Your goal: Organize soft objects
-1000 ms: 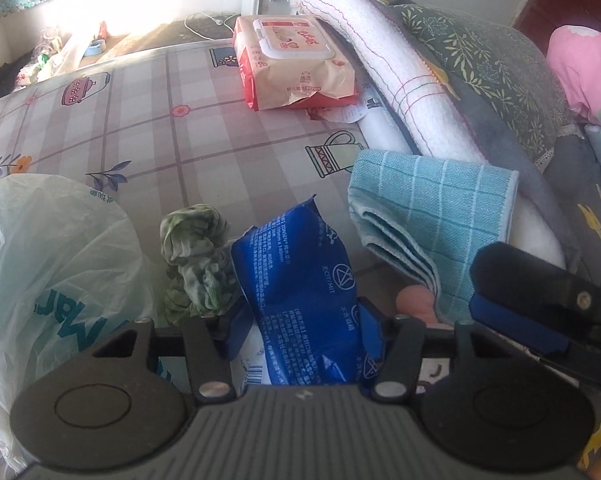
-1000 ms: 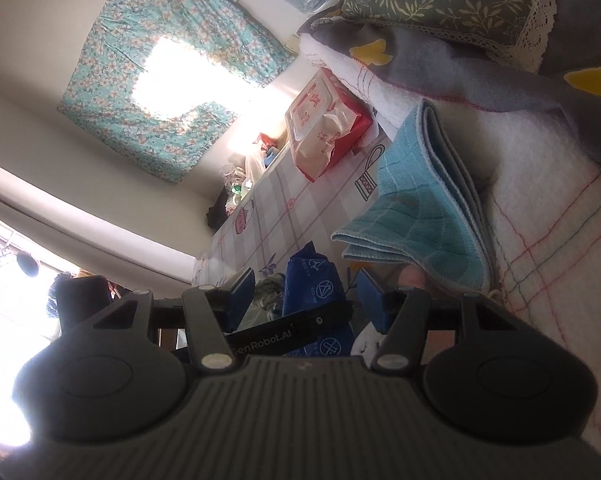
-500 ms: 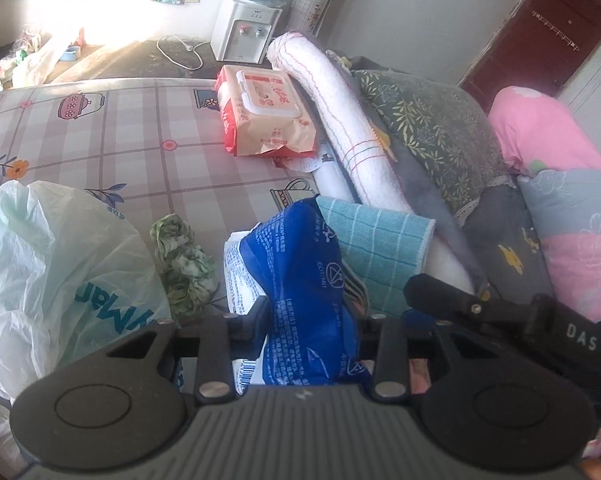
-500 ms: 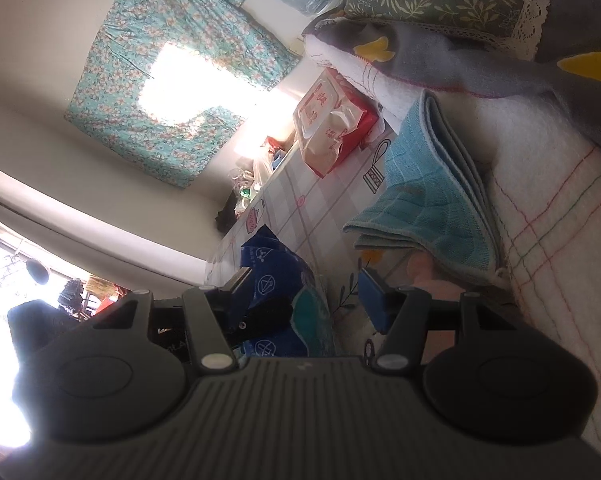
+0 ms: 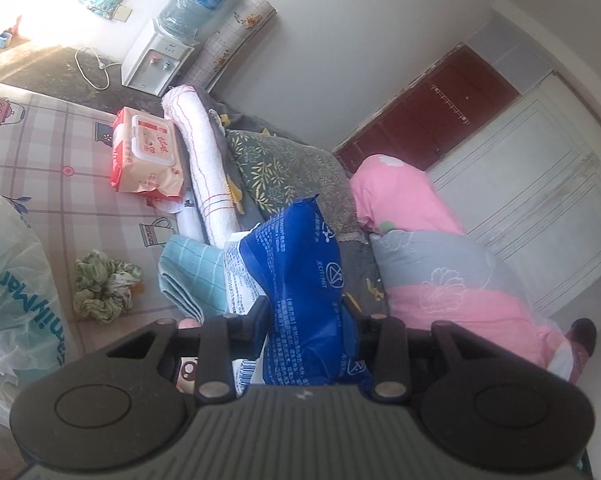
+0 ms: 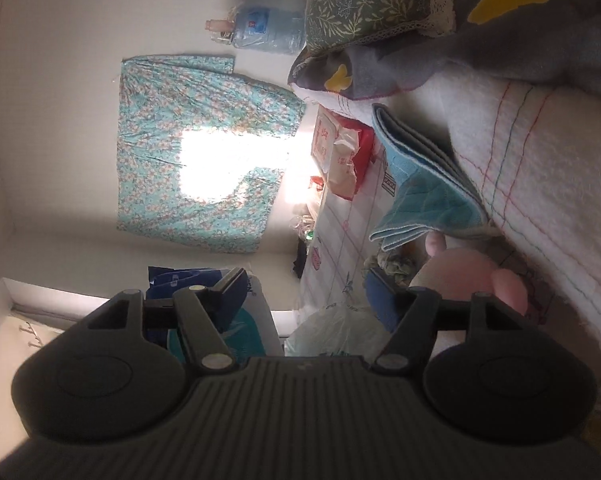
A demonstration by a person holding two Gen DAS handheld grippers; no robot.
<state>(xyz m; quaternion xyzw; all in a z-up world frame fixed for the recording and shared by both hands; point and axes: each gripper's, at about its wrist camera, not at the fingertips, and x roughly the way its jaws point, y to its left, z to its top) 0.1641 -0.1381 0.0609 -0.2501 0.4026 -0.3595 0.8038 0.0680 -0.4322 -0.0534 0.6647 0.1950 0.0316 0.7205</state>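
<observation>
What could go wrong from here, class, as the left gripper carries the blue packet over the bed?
1. The blue packet is soft and slick; the left gripper pinches only its lower part, so it might sag or slip out.
2. The right gripper, its jaws just opened wider with nothing between them, sits close to the pink plush toy and folded teal towel and could nudge them.

Window (image 6: 220, 168) glare blows out; fisheye edges bend, right view dim.

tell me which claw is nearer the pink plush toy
Right. The right claw stands open with one finger beside the pink plush toy; the left claw is lifted above it, clamping the blue packet.
</observation>
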